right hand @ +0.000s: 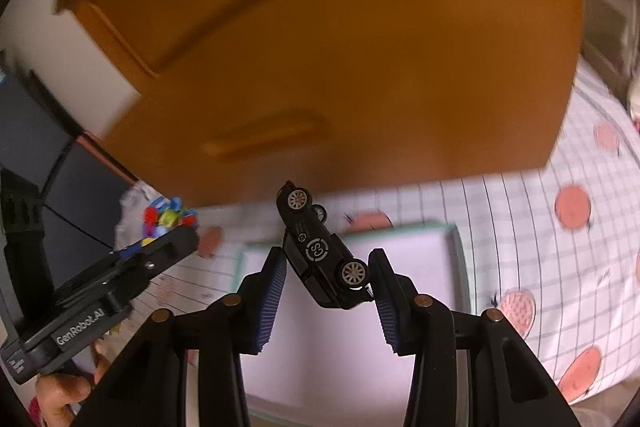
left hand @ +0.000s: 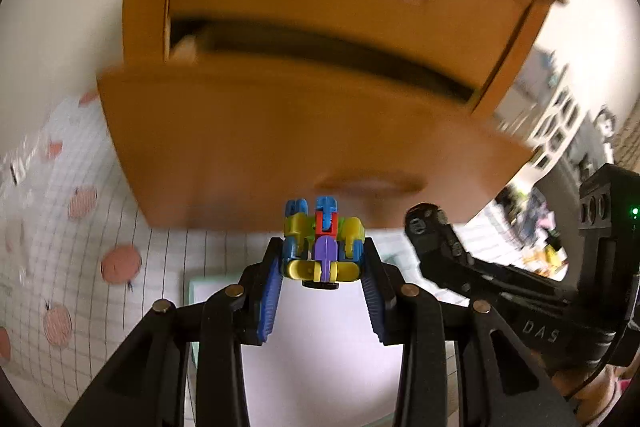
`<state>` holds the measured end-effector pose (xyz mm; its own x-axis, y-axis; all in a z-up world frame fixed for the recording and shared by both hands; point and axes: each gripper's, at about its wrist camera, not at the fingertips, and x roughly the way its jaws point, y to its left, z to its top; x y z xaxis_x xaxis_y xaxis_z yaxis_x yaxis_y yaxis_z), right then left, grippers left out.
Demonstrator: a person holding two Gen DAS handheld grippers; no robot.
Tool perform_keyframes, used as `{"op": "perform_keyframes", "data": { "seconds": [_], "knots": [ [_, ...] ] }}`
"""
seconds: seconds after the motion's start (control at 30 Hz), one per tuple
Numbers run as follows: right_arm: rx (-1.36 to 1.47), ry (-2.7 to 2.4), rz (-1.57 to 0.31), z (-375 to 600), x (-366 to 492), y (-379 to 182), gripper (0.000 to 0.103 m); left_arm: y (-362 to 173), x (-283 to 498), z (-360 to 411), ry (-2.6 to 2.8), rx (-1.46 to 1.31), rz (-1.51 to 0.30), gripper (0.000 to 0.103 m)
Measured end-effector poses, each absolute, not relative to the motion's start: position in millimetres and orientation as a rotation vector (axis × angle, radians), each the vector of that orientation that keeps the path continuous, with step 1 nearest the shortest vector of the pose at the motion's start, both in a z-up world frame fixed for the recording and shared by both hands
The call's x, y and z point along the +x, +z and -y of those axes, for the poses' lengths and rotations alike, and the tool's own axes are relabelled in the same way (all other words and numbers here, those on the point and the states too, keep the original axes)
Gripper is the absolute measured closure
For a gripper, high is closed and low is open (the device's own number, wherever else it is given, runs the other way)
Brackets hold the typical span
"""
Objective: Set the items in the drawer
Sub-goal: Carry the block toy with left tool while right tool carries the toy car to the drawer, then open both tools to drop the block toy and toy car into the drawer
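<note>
My left gripper point(left hand: 323, 259) is shut on a colourful block toy point(left hand: 323, 241) of blue, yellow, red and purple pieces, held just in front of the orange wooden drawer unit point(left hand: 280, 131). The lower drawer front stands pulled out, with a dark gap point(left hand: 320, 51) above it. My right gripper point(right hand: 327, 269) is shut on a black toy car point(right hand: 320, 251), tilted nose up with its wheels to the right, before the same drawer unit point(right hand: 340, 67). The left gripper point(right hand: 120, 267) with the block toy point(right hand: 170, 217) shows at the left of the right wrist view.
A white tray with a pale green rim point(right hand: 460, 267) lies on the tablecloth point(right hand: 560, 267), checked with pink dots, below both grippers. The right gripper's body point(left hand: 500, 279) crosses the right of the left wrist view. A hand point(right hand: 64, 395) holds the left gripper. Shelving point(left hand: 560, 123) stands far right.
</note>
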<state>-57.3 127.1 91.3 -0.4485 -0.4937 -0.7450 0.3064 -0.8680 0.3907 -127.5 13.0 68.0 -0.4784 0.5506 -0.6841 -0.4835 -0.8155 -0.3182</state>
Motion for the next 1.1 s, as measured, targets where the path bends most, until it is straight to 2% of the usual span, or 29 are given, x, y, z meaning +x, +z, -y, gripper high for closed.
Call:
{"op": "perform_keyframes", "data": {
  "seconds": [0.27,0.5,0.7,1.1],
  "knots": [
    [1.068,-2.351,0.235,-112,-52,171,0.058,137,-138,-6,2.327,-0.876,0.117,0.064],
    [0.97,-2.397,0.167,-94,-68,219,0.058,170,-169,-4,2.391,-0.8,0.116,0.064],
    [0.966,-2.449,0.107,-91,-97,237,0.058,173,-190,-10,2.422,-0.818,0.099,0.064],
    [1.08,-2.507,0.037,-83,-142,228,0.058,145,-221,-32,2.433,-0.94,0.028,0.064]
  ]
}}
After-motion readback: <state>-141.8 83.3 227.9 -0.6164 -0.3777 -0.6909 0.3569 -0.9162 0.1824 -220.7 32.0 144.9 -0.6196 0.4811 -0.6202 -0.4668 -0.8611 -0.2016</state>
